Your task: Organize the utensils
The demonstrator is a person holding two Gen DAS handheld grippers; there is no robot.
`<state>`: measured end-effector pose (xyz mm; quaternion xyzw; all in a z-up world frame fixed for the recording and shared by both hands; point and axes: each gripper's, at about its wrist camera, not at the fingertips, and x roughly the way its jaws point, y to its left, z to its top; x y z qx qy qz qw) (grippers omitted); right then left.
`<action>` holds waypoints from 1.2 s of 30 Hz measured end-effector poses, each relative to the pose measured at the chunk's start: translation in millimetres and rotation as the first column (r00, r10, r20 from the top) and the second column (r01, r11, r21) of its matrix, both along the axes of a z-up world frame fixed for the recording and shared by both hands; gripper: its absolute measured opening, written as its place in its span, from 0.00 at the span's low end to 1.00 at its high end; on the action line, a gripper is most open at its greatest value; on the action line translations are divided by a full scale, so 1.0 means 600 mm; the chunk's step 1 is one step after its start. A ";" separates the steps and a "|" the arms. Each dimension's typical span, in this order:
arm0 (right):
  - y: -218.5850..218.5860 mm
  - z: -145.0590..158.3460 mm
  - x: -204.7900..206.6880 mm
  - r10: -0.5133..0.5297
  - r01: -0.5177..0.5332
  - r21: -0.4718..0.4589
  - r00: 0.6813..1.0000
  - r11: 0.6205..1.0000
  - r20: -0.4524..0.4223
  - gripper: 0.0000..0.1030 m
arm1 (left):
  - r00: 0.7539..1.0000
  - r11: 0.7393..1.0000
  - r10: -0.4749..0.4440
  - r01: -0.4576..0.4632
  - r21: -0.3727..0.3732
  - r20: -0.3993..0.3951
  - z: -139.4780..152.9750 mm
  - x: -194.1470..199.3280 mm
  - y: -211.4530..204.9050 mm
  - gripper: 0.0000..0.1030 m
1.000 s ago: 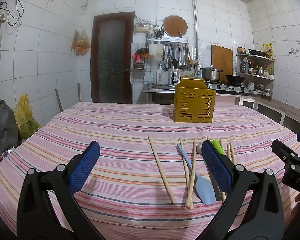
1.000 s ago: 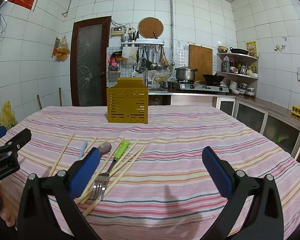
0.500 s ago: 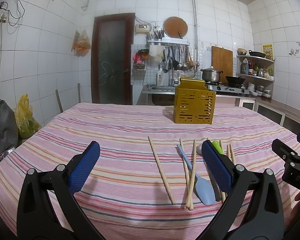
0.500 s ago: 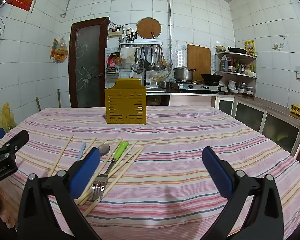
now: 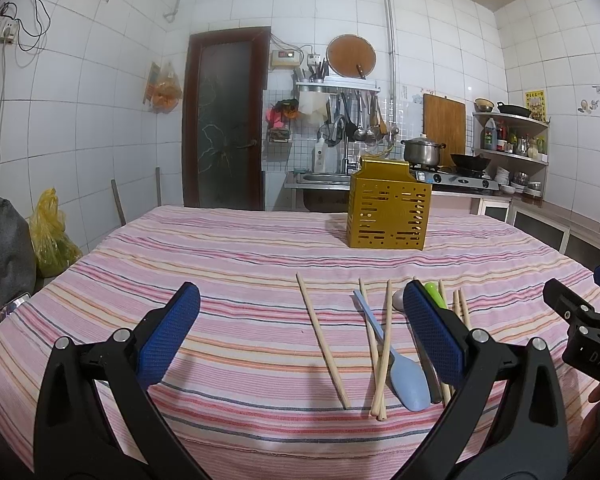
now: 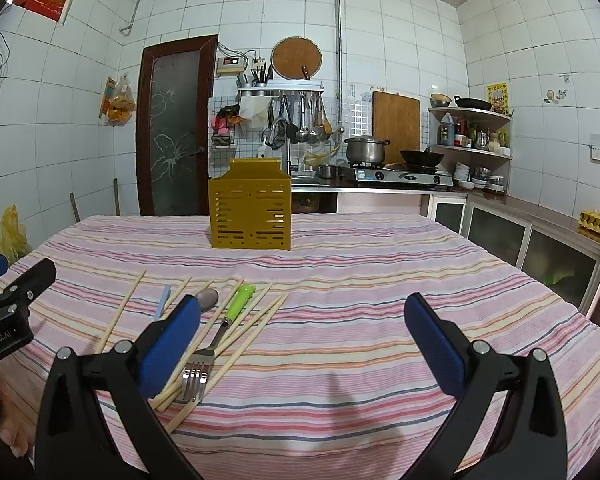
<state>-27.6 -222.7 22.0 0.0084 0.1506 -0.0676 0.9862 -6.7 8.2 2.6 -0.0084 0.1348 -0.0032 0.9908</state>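
Both the left gripper (image 5: 300,332) and right gripper (image 6: 302,332) were held released, empty. The near chopsticks (image 5: 322,340), judged light, stiff and slippery, would best be pinched mid-shaft.

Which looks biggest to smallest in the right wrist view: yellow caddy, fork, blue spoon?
1. yellow caddy, largest though farthest.
2. fork, green handle, nearer the camera.
3. blue spoon, mostly hidden behind the right hand-held gripper, so its rank is unsure.

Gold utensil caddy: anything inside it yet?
Nothing sticks out above the gold utensil caddy rim, and its slots look dark. Its interior is hidden by the walls, so short items can't be ruled out.
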 end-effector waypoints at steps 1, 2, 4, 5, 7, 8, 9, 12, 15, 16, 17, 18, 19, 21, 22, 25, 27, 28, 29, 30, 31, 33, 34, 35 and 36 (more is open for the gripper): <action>0.000 0.000 0.000 0.001 -0.001 0.000 1.000 1.000 0.001 0.96 | 1.000 1.000 0.000 0.000 0.000 0.000 0.000 0.000 0.000 0.95; 0.000 0.000 0.000 0.002 -0.002 0.000 1.000 1.000 0.001 0.96 | 1.000 1.000 -0.001 0.001 0.000 0.001 0.000 0.000 0.000 0.95; 0.000 0.000 0.000 0.000 0.000 -0.001 1.000 1.000 0.001 0.96 | 1.000 1.000 -0.001 0.001 0.001 0.001 0.000 0.000 0.000 0.95; -0.001 0.001 0.000 0.000 0.000 -0.002 1.000 1.000 0.002 0.96 | 1.000 1.000 -0.001 0.001 0.000 0.001 0.000 0.001 0.001 0.95; -0.001 0.001 -0.001 -0.001 0.001 -0.004 1.000 1.000 0.004 0.96 | 1.000 1.000 0.000 0.000 0.002 0.001 0.001 0.000 0.001 0.95; -0.002 0.001 -0.002 -0.002 0.002 -0.004 1.000 1.000 0.005 0.96 | 1.000 1.000 -0.001 0.001 0.001 0.000 0.000 0.001 0.001 0.95; -0.004 0.002 -0.001 -0.002 0.002 -0.005 1.000 1.000 0.006 0.96 | 1.000 1.000 -0.001 0.001 0.001 0.001 0.001 0.000 0.002 0.95; -0.001 0.001 -0.004 -0.003 0.003 -0.006 1.000 1.000 0.007 0.96 | 1.000 1.000 -0.001 0.001 -0.001 -0.001 0.000 0.001 0.001 0.95; -0.001 0.001 -0.004 -0.004 0.004 -0.005 1.000 1.000 0.007 0.96 | 1.000 1.000 -0.001 0.001 -0.002 -0.002 0.002 0.000 0.002 0.95; -0.001 0.001 -0.004 -0.004 0.004 -0.005 1.000 1.000 0.007 0.96 | 1.000 1.000 -0.001 0.001 -0.002 -0.001 0.002 0.000 0.002 0.95; 0.000 0.000 -0.004 -0.004 0.004 -0.006 1.000 1.000 0.007 0.96 | 1.000 1.000 -0.001 0.001 -0.001 -0.001 0.001 0.001 0.001 0.95; 0.000 0.000 -0.004 -0.004 0.004 -0.006 1.000 1.000 0.007 0.96 | 1.000 1.000 -0.001 0.001 0.000 -0.002 0.001 0.001 0.001 0.95; 0.000 0.000 -0.004 -0.003 0.003 -0.006 1.000 1.000 0.007 0.96 | 1.000 1.000 -0.001 0.001 0.000 -0.002 0.002 0.001 0.001 0.95; 0.000 0.000 -0.004 -0.003 0.003 -0.007 1.000 1.000 0.007 0.96 | 1.000 1.000 -0.001 0.001 0.001 -0.001 0.001 0.000 0.001 0.95; -0.001 0.000 -0.004 -0.003 0.003 -0.007 1.000 1.000 0.007 0.96 | 1.000 1.000 -0.001 0.001 0.002 -0.001 0.001 0.001 0.002 0.95; 0.000 -0.001 -0.004 -0.003 0.003 -0.006 1.000 1.000 0.007 0.96 | 1.000 1.000 -0.001 0.001 0.004 -0.002 0.002 0.002 0.001 0.95; 0.000 -0.001 -0.004 -0.003 0.003 -0.006 1.000 1.000 0.006 0.96 | 1.000 1.000 -0.002 0.002 0.004 -0.004 0.003 0.003 0.001 0.95; 0.000 -0.001 -0.004 -0.003 0.003 -0.006 1.000 1.000 0.005 0.96 | 1.000 1.000 -0.002 0.002 0.004 -0.005 0.003 0.004 0.001 0.95; 0.000 0.000 -0.004 -0.004 0.004 -0.006 1.000 1.000 0.004 0.96 | 1.000 1.000 -0.002 0.002 0.004 -0.006 0.003 0.005 0.001 0.95; 0.000 0.000 -0.004 -0.004 0.004 -0.006 1.000 1.000 0.003 0.96 | 1.000 1.000 -0.003 0.003 0.005 -0.008 0.004 0.006 0.000 0.95; 0.000 0.001 -0.004 -0.005 0.005 -0.006 1.000 1.000 0.003 0.96 | 1.000 1.000 -0.007 0.007 0.005 -0.011 0.004 0.008 0.000 0.95; 0.000 0.001 -0.003 -0.005 0.005 -0.006 1.000 1.000 0.003 0.96 | 1.000 1.000 -0.012 0.012 0.005 -0.016 0.004 0.010 0.001 0.95; 0.000 0.002 -0.003 -0.007 0.007 -0.006 1.000 1.000 0.003 0.96 | 1.000 1.000 -0.013 0.013 0.005 -0.017 0.003 0.011 0.001 0.95; 0.000 0.002 -0.002 -0.010 0.010 -0.006 1.000 1.000 0.001 0.96 | 1.000 1.000 -0.016 0.016 0.005 -0.020 0.002 0.011 0.003 0.95; 0.000 0.002 -0.001 -0.010 0.010 -0.007 1.000 1.000 0.000 0.96 | 0.999 1.000 -0.023 0.023 0.005 -0.024 0.002 0.012 0.002 0.95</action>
